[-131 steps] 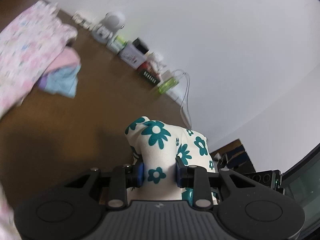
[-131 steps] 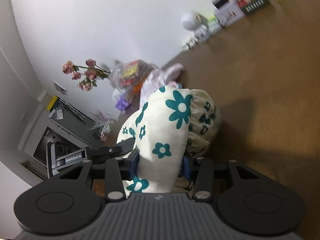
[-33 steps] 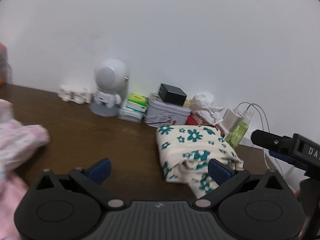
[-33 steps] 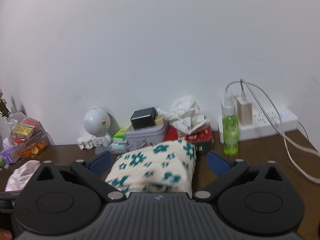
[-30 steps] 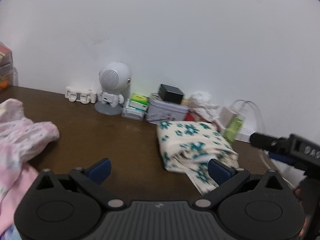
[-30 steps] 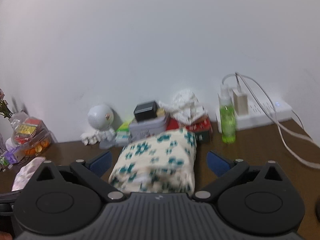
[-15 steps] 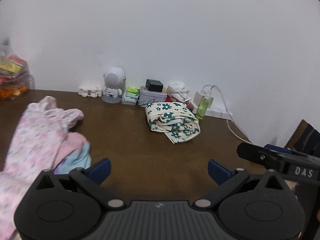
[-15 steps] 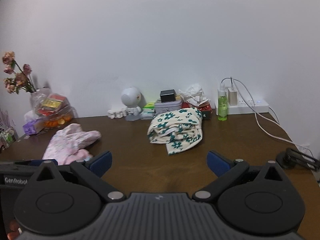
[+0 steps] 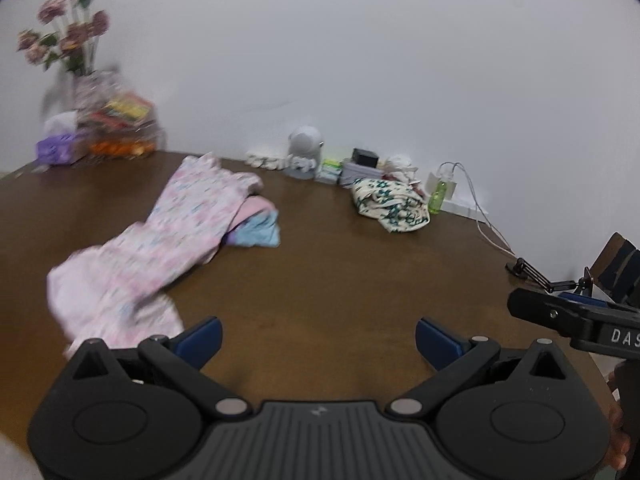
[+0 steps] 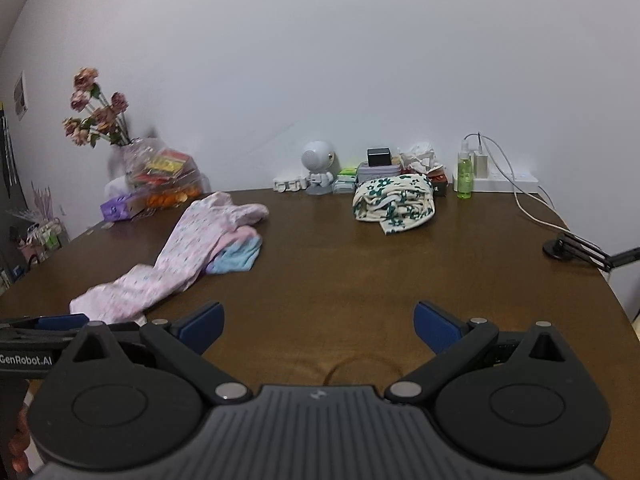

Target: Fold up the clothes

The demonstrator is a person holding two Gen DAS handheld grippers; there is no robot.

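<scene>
A folded cream garment with teal flowers [image 9: 390, 205] [image 10: 394, 202] lies at the far side of the brown table [image 9: 340, 280] [image 10: 360, 272], near the wall clutter. A long pink floral garment [image 9: 168, 236] [image 10: 182, 256] is spread on the left, lying over a pink and a light blue cloth [image 9: 258, 232] [image 10: 238, 258]. My left gripper [image 9: 318, 338] is open over the near table edge, holding nothing. My right gripper [image 10: 318, 326] is open too, with nothing between its fingers. Each gripper shows at the edge of the other's view.
Along the wall stand a vase of dried flowers [image 10: 100, 120], snack boxes [image 10: 164, 176], a small white robot figure [image 10: 318, 166], a tin with a black box [image 10: 378, 164], a green spray bottle [image 10: 464, 172] and a power strip with cables [image 10: 504, 178]. A black stand [image 10: 572, 252] sits at the right edge.
Both grippers let go of the teal-flowered garment, left it folded at the far side, and pulled back toward the near edge. The left view swung left, showing the pink garment.
</scene>
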